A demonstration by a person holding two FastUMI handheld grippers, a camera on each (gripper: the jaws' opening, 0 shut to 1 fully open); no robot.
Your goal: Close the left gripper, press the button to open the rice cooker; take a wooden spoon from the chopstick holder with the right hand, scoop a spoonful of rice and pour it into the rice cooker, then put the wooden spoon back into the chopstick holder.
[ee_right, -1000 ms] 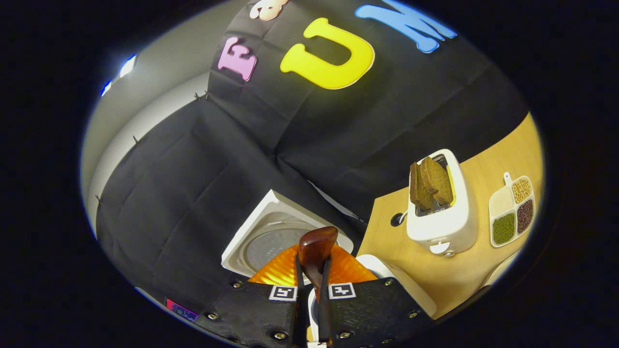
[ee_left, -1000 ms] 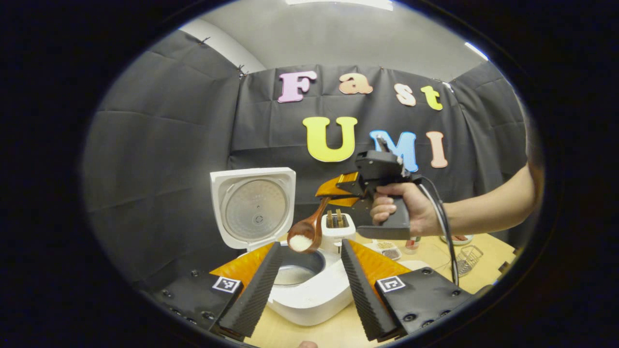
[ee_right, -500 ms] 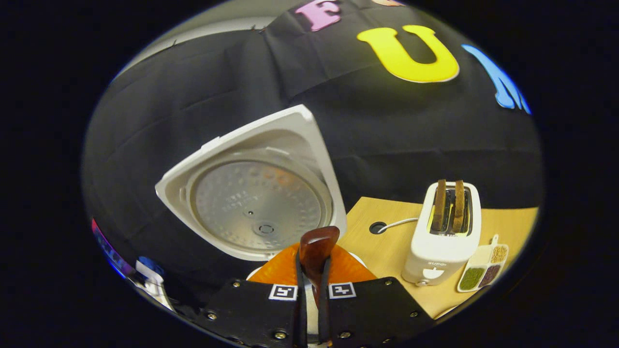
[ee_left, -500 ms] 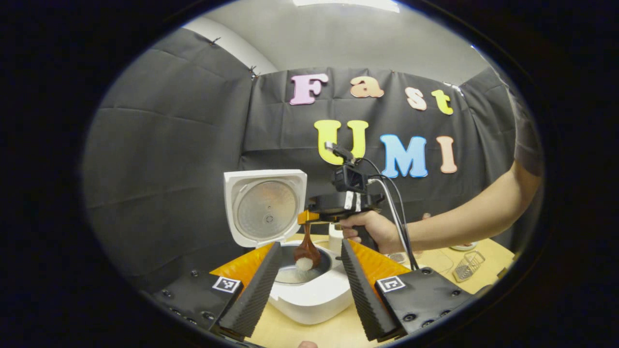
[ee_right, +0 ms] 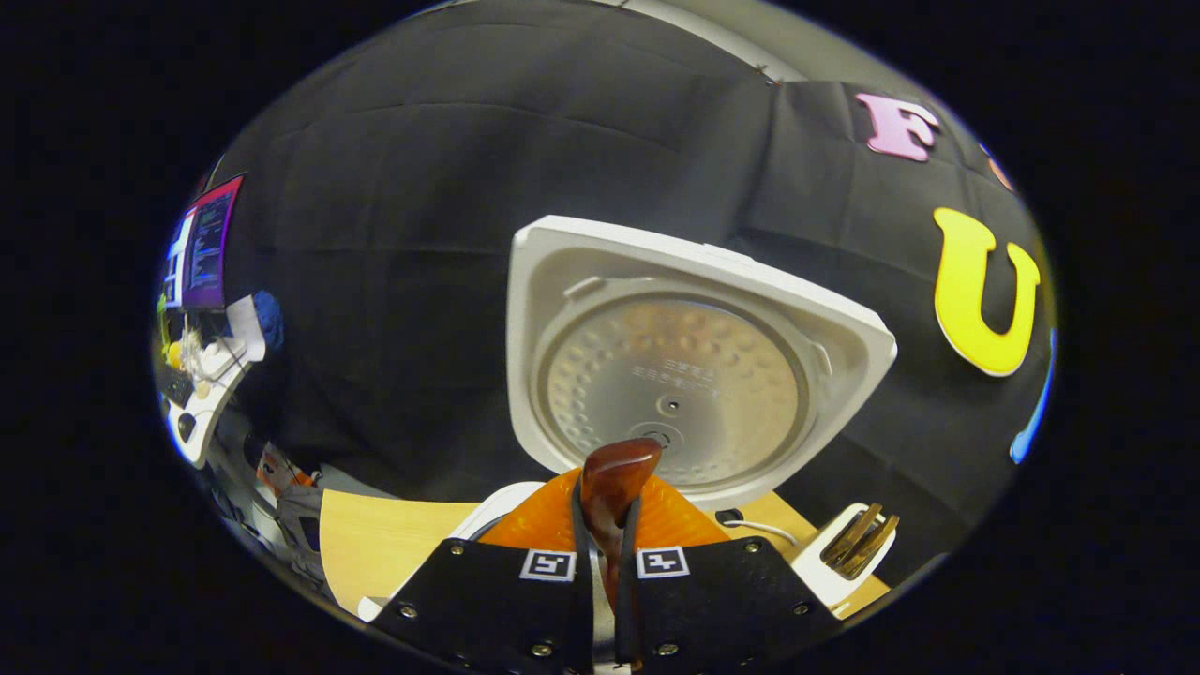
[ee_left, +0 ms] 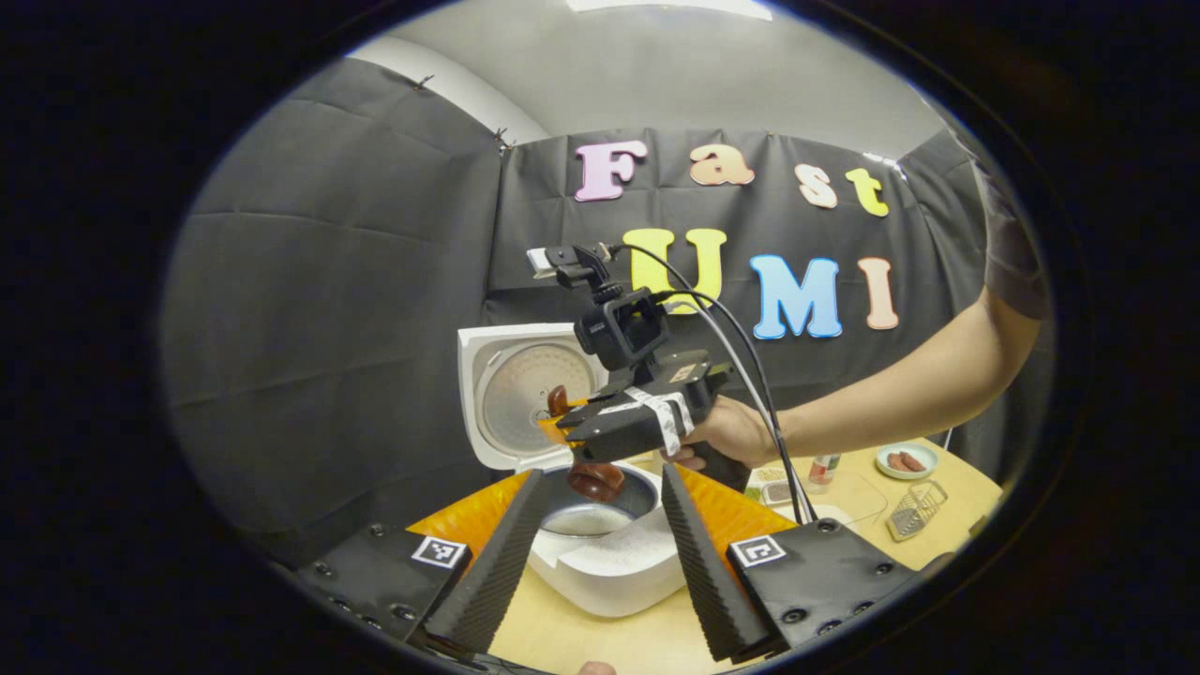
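Over the one open rice cooker [ee_left: 600, 553] in the left gripper view, the right gripper [ee_left: 600, 427] tips one wooden spoon [ee_left: 596, 480] above the pot at 12 o'clock from the spread, empty left gripper [ee_left: 600, 553]. From the right gripper view, its two fingers [ee_right: 574, 525] clamp the spoon handle, with one raised lid [ee_right: 684, 366] at 12 o'clock and one toaster [ee_right: 848, 553] with two slices at 4 o'clock.

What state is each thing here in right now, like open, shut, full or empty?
Rice cooker: open, rice in the pot.
Lid: raised upright.
Wooden spoon: tipped over the pot, bowl turned down.
Right gripper: shut on the spoon's handle.
Left gripper: open, holding nothing.
Toaster: two slices sticking up.
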